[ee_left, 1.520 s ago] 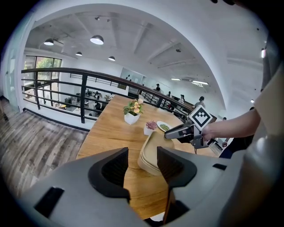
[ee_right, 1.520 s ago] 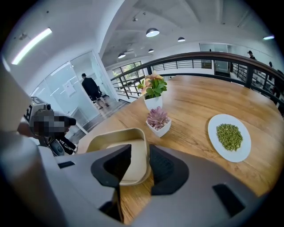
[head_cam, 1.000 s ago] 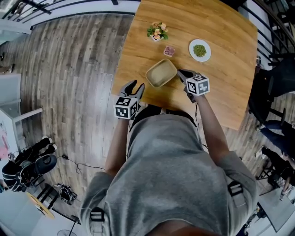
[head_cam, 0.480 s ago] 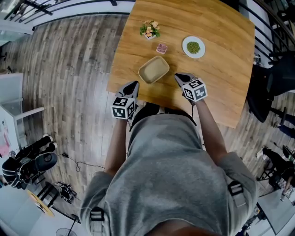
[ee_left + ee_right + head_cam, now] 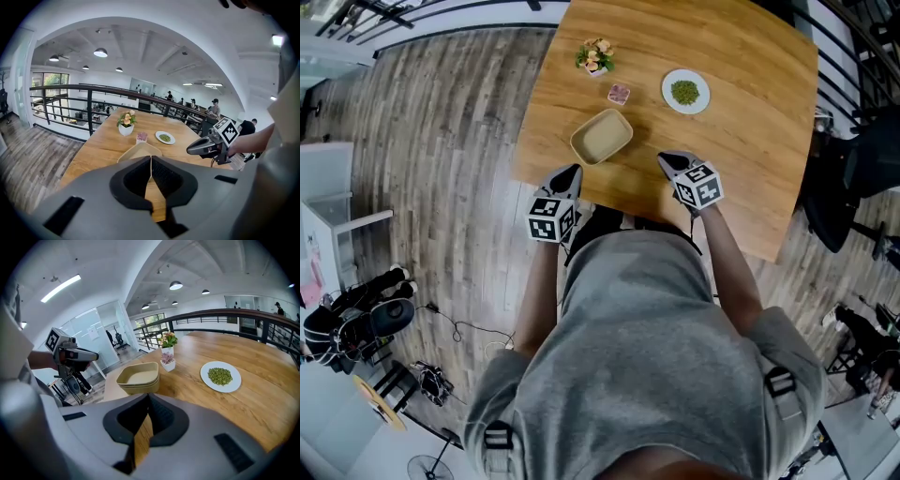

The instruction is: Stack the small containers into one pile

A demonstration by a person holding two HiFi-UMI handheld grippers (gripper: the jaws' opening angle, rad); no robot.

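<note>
A pile of tan square containers (image 5: 601, 137) rests near the wooden table's (image 5: 750, 178) front left corner, nested one in another, as the right gripper view shows at the containers (image 5: 138, 377). My left gripper (image 5: 569, 172) hovers at the table's front edge, below and left of the pile, shut and empty. The right gripper (image 5: 669, 158) is to the pile's right, apart from it, also shut with nothing in it. In the left gripper view the jaws (image 5: 151, 158) meet in a thin seam, with the pile (image 5: 139, 151) just beyond them.
A potted flower (image 5: 595, 56), a small pink pot (image 5: 619, 93) and a white plate of green bits (image 5: 684, 92) sit farther back on the table. Wood floor lies to the left, a railing beyond. Black chairs (image 5: 853, 178) stand on the right.
The left jaws, open a second ago, have closed on nothing. Both grippers have drawn back from the pile toward the table's front edge; the right one no longer sits at the pile's rim.
</note>
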